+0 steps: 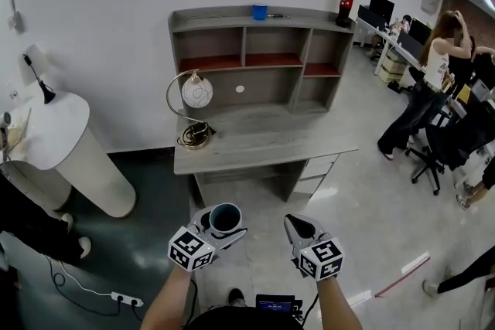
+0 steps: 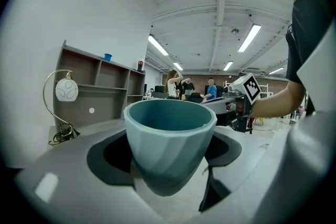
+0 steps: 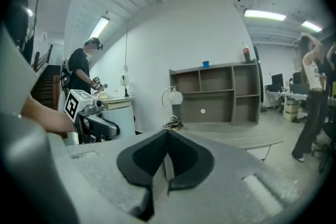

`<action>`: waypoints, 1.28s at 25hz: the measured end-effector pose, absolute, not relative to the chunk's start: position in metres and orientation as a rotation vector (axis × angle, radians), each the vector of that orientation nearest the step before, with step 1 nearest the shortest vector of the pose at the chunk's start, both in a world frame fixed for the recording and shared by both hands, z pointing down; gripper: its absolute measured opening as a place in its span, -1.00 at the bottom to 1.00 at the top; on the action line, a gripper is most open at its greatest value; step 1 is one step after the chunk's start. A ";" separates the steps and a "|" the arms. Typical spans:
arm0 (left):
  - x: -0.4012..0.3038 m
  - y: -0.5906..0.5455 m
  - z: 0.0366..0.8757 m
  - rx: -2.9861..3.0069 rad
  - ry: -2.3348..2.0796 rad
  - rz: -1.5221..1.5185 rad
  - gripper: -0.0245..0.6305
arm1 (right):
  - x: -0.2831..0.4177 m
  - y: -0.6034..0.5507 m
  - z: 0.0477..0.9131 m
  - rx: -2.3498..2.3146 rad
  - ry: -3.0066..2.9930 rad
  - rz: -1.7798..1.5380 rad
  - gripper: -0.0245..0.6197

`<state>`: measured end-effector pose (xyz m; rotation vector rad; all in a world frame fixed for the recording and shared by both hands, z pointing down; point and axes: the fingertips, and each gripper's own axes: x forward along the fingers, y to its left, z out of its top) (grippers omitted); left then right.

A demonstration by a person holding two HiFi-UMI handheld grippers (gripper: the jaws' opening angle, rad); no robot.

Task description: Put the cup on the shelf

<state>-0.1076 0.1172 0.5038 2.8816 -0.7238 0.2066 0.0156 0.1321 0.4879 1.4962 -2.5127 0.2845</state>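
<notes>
A teal faceted cup (image 2: 169, 141) stands upright between the jaws of my left gripper (image 1: 220, 224), which is shut on it; from the head view the cup (image 1: 225, 218) shows its dark inside. My right gripper (image 1: 298, 226) is held beside it, shut and empty, its jaws meeting at the tips (image 3: 167, 182). Both are low in the head view, well short of the grey desk (image 1: 263, 139). The grey shelf unit (image 1: 259, 58) stands on the desk against the white wall, with a small blue cup (image 1: 260, 11) on its top board.
A globe lamp (image 1: 196, 93) with a coiled cable stands on the desk's left. A cola bottle (image 1: 344, 8) is on the shelf top at right. A white rounded table (image 1: 66, 147) is at left. A person (image 1: 429, 81) stands at right by office chairs. A power strip (image 1: 125, 298) lies on the floor.
</notes>
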 end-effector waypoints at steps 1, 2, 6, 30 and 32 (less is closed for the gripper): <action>-0.110 0.114 0.504 2.883 -0.717 0.207 0.28 | 0.014 0.130 0.489 1.502 -2.508 0.288 -0.91; -0.111 0.111 0.504 2.884 -0.710 0.208 0.28 | 0.012 0.129 0.490 1.506 -2.504 0.294 -0.91; -0.114 0.103 0.510 2.878 -0.683 0.216 0.28 | 0.007 0.125 0.496 1.513 -2.489 0.320 -0.91; -0.078 -0.011 0.520 2.840 -0.758 0.230 0.28 | 0.042 0.001 0.508 1.432 -2.540 0.348 -0.91; -0.067 -0.026 0.517 2.838 -0.765 0.219 0.28 | 0.052 -0.017 0.506 1.420 -2.547 0.345 -0.91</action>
